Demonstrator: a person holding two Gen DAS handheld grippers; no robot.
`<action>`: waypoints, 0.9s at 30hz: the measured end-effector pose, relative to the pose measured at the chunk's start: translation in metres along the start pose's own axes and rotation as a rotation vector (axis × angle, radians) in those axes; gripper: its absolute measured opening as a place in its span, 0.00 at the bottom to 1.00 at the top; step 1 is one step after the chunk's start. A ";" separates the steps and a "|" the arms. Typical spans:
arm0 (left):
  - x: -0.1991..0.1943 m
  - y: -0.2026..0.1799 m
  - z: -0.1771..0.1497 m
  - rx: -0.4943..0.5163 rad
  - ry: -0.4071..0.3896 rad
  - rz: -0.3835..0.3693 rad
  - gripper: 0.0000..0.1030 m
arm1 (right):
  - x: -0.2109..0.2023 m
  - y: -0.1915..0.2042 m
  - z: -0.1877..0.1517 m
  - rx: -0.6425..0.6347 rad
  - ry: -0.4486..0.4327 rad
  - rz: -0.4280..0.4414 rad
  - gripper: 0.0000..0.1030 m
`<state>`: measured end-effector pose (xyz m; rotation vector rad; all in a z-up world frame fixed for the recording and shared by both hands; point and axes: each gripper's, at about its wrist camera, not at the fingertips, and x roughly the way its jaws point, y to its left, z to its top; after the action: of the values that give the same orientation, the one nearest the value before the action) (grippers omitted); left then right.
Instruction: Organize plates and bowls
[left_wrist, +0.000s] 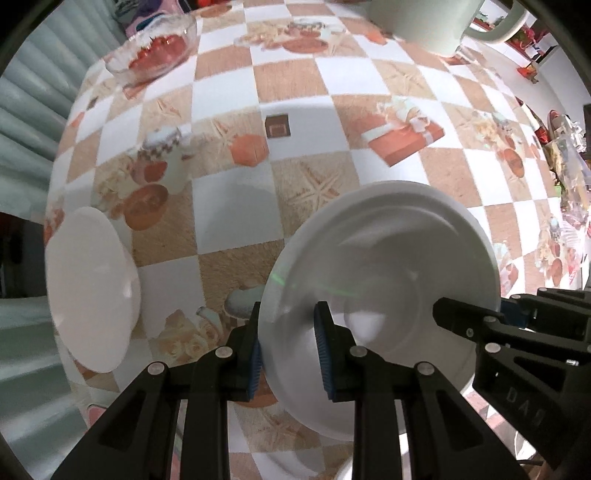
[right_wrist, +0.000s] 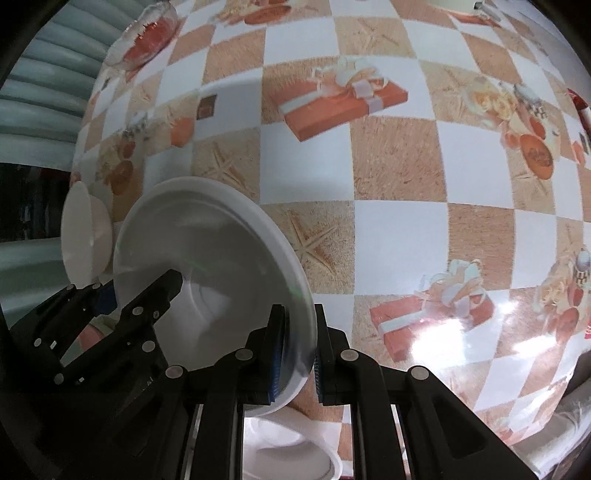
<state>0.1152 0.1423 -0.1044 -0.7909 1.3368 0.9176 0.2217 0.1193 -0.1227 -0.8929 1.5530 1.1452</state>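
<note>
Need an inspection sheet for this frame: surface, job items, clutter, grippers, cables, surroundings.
Surface: table under a checkered tablecloth printed with gift boxes and starfish; glare in the right wrist view.
Job's things: white bowl held above the table by both grippers on opposite rims; second white bowl near the table's left edge; another white dish, partly visible, below the held bowl.
Clutter: glass bowl with red contents; pale green mug at the far edge.
Grippers: left gripper shut on the rim; right gripper shut on the opposite rim.
Cables: nothing seen.
Surroundings: pale ribbed surface left of the table; colourful items, blurred, to the right.
</note>
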 end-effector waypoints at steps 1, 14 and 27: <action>-0.007 -0.002 0.000 0.003 -0.009 0.000 0.27 | -0.007 -0.001 -0.001 -0.001 -0.007 0.000 0.15; -0.062 -0.020 -0.068 0.080 -0.026 -0.023 0.27 | -0.044 -0.002 -0.059 -0.006 -0.017 -0.032 0.15; -0.042 -0.047 -0.126 0.199 0.073 -0.063 0.27 | -0.023 -0.018 -0.132 0.073 0.072 -0.055 0.15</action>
<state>0.1006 0.0048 -0.0752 -0.7133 1.4342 0.6991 0.2081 -0.0122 -0.0941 -0.9313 1.6079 1.0212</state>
